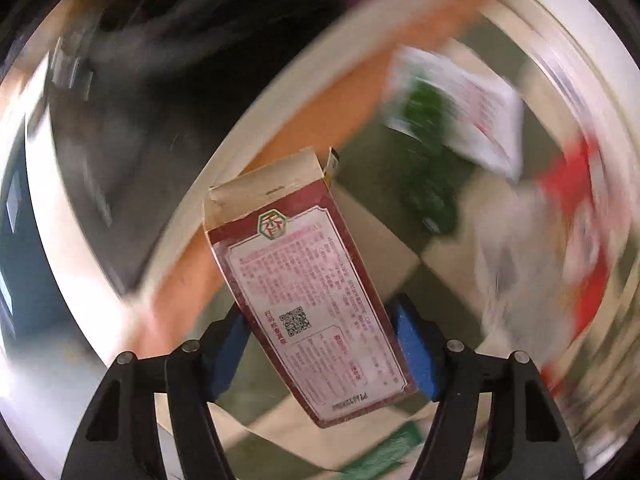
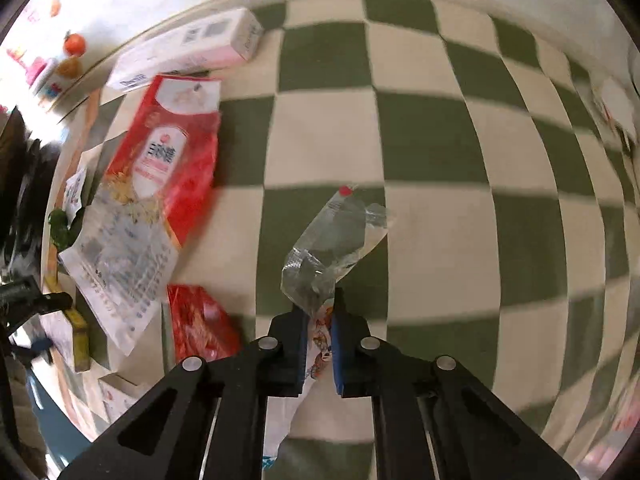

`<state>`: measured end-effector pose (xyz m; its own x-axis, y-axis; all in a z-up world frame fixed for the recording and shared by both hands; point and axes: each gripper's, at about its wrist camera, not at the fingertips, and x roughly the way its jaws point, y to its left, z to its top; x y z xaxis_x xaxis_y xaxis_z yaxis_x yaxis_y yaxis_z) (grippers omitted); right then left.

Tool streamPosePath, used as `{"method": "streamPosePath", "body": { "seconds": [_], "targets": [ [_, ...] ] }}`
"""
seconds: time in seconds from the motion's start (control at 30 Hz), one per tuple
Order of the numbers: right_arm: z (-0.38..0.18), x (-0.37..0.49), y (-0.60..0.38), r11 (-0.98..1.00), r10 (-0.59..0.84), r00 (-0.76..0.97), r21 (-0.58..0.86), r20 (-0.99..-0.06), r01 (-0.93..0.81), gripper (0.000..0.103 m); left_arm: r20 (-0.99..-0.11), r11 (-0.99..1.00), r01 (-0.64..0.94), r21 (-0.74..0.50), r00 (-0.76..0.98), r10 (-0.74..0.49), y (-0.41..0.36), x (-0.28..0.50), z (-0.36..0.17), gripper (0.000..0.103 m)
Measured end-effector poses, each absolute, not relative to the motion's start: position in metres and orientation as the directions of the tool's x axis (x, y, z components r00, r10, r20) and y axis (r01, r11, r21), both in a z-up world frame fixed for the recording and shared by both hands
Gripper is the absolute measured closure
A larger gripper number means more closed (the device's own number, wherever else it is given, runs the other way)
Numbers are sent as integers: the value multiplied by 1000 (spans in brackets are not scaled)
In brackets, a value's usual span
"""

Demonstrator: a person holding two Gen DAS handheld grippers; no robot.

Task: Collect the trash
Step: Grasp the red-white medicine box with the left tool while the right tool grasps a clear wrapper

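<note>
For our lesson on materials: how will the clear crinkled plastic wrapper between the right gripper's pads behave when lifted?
The clear crinkled plastic wrapper is creased and thin, so probably floppy and light. Pinched only at one end by the right gripper, it may slip.

Between the left gripper's pads we see a dark red carton bearing a green hexagon emblem with a red character, a QR code, and dense pink print too small for us to read. Up and left of the right gripper, a white box shows codes and blurred lettering. The red bag beside it carries large white characters we cannot make out.
</note>
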<state>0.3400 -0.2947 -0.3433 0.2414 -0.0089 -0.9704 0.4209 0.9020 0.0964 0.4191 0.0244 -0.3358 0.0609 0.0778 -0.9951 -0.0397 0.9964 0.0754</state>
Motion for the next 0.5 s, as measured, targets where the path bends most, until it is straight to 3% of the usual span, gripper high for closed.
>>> {"method": "streamPosePath", "body": {
  "seconds": [0.1, 0.17, 0.2, 0.3, 0.37, 0.43, 0.47, 0.5],
  "targets": [
    [-343, 358, -307, 933, 3, 202, 76, -979, 351, 85, -980, 976, 113, 186, 96, 176, 10, 402, -338, 36],
    [-339, 358, -310, 933, 3, 200, 75, -980, 353, 45, -982, 983, 78, 168, 100, 160, 18, 397, -337, 35],
    [-335, 355, -310, 927, 10, 211, 88, -977, 365, 40, -987, 990, 33, 139, 87, 136, 24, 398, -338, 35],
    [-337, 341, -313, 893, 79, 209, 163, -975, 420, 39, -997, 995, -77, 59, 51, 63, 40, 401, -341, 36],
    [-346, 338, -311, 886, 108, 181, 177, -978, 429, 39, -998, 993, -117, 2, 56, 8, 50, 400, -341, 47],
    [-349, 326, -299, 901, 72, 182, 142, -981, 411, 43, -998, 995, -101, 17, 62, 23, 52, 400, -339, 47],
    [-349, 325, -295, 910, 50, 190, 123, -980, 397, 61, -998, 995, -95, 20, 64, 26, 54, 400, -339, 47],
    [-349, 324, -293, 914, 26, 194, 102, -981, 392, 73, -997, 995, -92, 25, 65, 31, 53, 399, -337, 47]
  ]
}}
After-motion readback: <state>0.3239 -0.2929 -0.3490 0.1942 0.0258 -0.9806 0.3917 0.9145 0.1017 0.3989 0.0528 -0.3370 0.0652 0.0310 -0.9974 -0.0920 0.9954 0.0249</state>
